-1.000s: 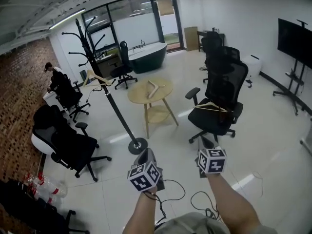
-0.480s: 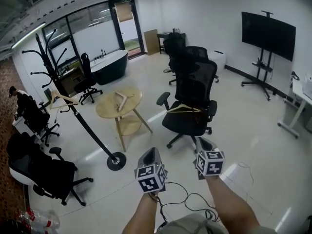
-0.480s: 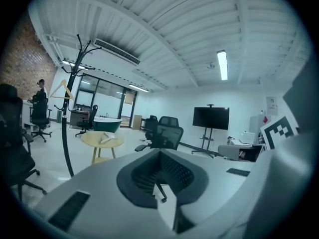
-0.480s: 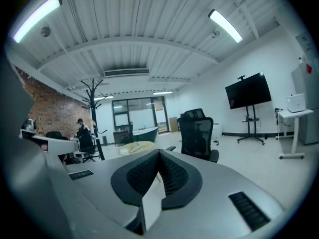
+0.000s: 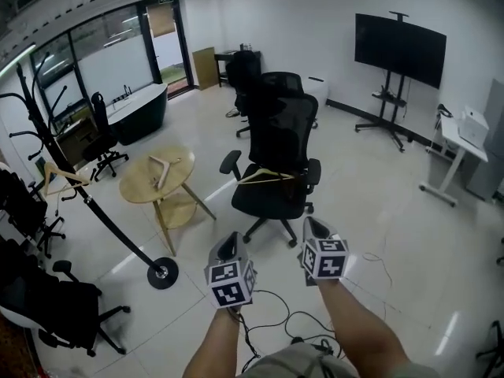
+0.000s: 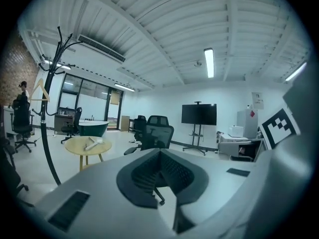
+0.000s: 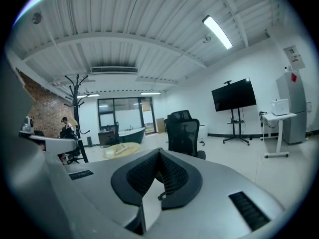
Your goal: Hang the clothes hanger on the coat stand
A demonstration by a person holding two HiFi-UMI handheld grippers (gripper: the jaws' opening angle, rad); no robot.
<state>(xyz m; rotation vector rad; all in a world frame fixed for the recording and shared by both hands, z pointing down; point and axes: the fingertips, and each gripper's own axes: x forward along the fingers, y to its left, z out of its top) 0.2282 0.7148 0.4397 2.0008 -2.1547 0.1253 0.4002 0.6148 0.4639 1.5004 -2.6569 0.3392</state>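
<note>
The black coat stand (image 5: 87, 207) leans across the left of the head view, and a wooden hanger (image 5: 57, 176) hangs on one of its arms. A second wooden hanger (image 5: 268, 178) lies on the seat of the black office chair (image 5: 276, 160) straight ahead. A third hanger (image 5: 161, 168) lies on the round wooden table (image 5: 138, 186). My left gripper (image 5: 228, 239) and right gripper (image 5: 313, 224) are held low in front of me, both shut and empty, well short of the chair. The left gripper view shows the stand (image 6: 46, 133) at its left and the chair (image 6: 157, 132) ahead.
A TV on a wheeled stand (image 5: 398, 50) is at the back right and a white desk (image 5: 461, 132) at the right edge. More black chairs (image 5: 47, 305) crowd the left. Cables (image 5: 291, 321) lie on the floor by my feet. The stand's round base (image 5: 161, 274) sits on the floor.
The head view has swung to the right, so the coat stand and table slid toward the left edge and the chair moved to the centre. Both grippers stayed shut and low.
</note>
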